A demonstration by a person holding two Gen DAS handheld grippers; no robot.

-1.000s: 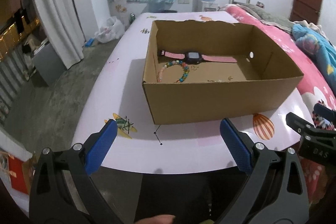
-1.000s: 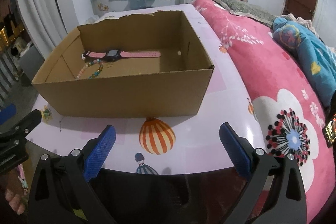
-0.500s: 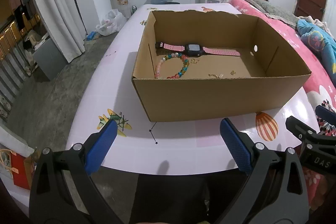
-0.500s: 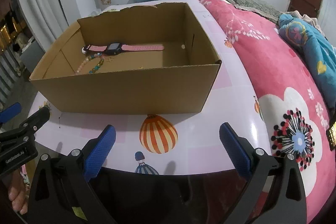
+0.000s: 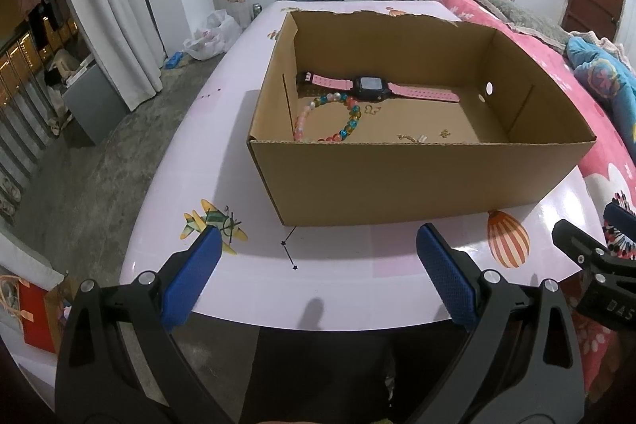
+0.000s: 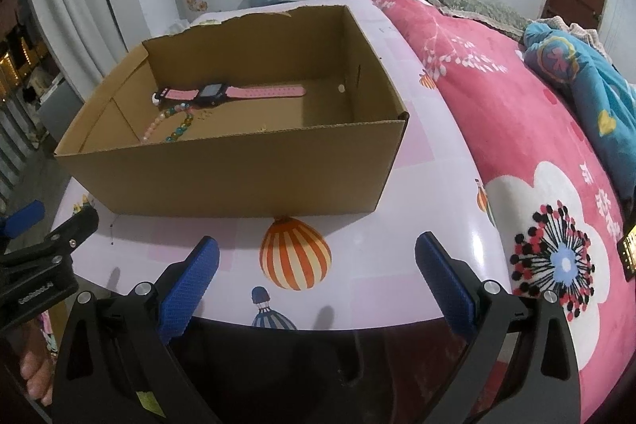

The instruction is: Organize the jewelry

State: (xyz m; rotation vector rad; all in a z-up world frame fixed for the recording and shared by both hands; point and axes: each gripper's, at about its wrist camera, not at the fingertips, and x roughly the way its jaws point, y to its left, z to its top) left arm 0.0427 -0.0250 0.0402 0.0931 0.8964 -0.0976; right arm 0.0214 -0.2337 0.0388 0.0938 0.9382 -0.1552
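ahead of your left gripper (image 5: 318, 257) and right gripper (image 6: 318, 261), both fingers spread wide and empty, a box (image 5: 417, 177) holds a watch (image 5: 371, 88) and bead bracelet (image 5: 342, 118).

Near wall of cardboard box (image 5: 417, 181) hiding front strip of box floor in both views. Bead bracelet (image 5: 338, 120) showing only partly, its lower loop sitting behind that wall. Small gold pieces (image 5: 413, 137) on box floor too small to identify. Right gripper (image 5: 596, 265) getting cut off by right picture edge in left wrist view; left gripper (image 6: 43, 249) getting cut off by left edge in right wrist view.
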